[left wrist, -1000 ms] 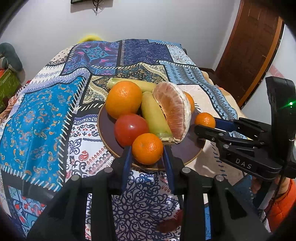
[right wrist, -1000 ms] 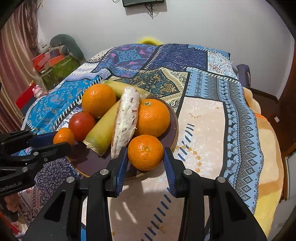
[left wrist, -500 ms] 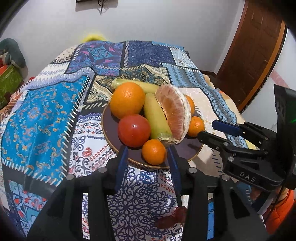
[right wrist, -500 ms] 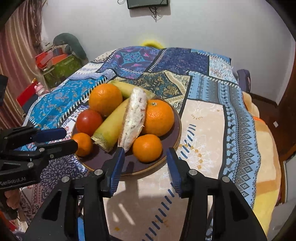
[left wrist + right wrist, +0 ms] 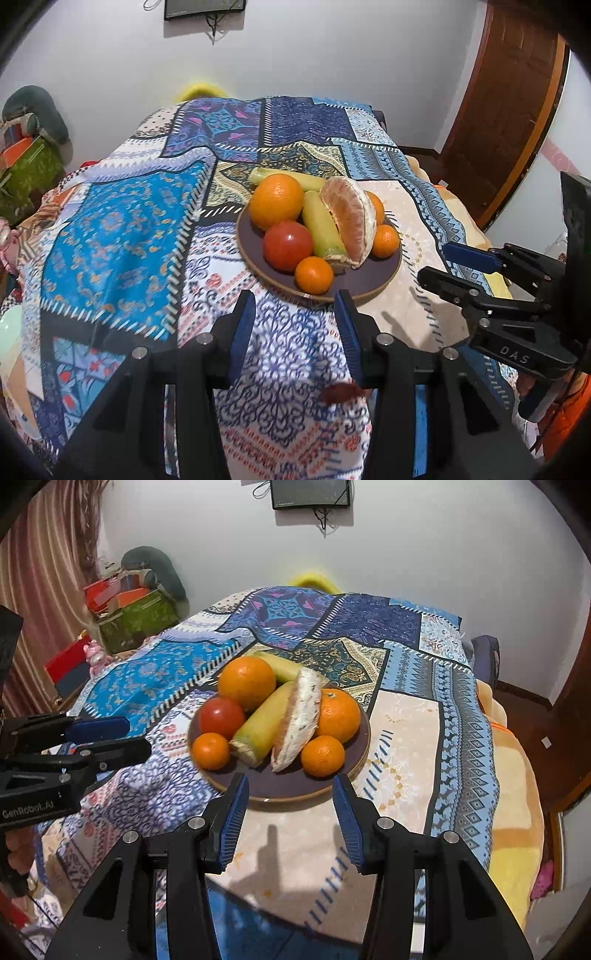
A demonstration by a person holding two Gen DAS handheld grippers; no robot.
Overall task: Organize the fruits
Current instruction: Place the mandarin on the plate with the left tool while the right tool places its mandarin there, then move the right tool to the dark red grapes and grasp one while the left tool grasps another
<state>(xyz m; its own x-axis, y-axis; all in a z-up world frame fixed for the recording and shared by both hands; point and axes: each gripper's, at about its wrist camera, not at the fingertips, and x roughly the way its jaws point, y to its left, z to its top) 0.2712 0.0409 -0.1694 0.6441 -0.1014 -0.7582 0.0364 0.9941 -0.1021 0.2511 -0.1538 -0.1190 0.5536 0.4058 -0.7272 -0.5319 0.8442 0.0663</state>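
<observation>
A dark round plate sits on the patterned bedspread. It holds a large orange, a tomato, a green-yellow banana, a peeled pomelo wedge, a second orange and two small mandarins. My left gripper is open and empty, just short of the plate's near rim. My right gripper is open and empty, also short of the rim.
The patchwork bedspread covers the bed. Boxes and a green bag stand at the left wall. A wooden door is on the right. A small red scrap lies near my left gripper.
Both grippers have let go of the small mandarins, which now rest on the plate, and have opened and drawn back toward me.
</observation>
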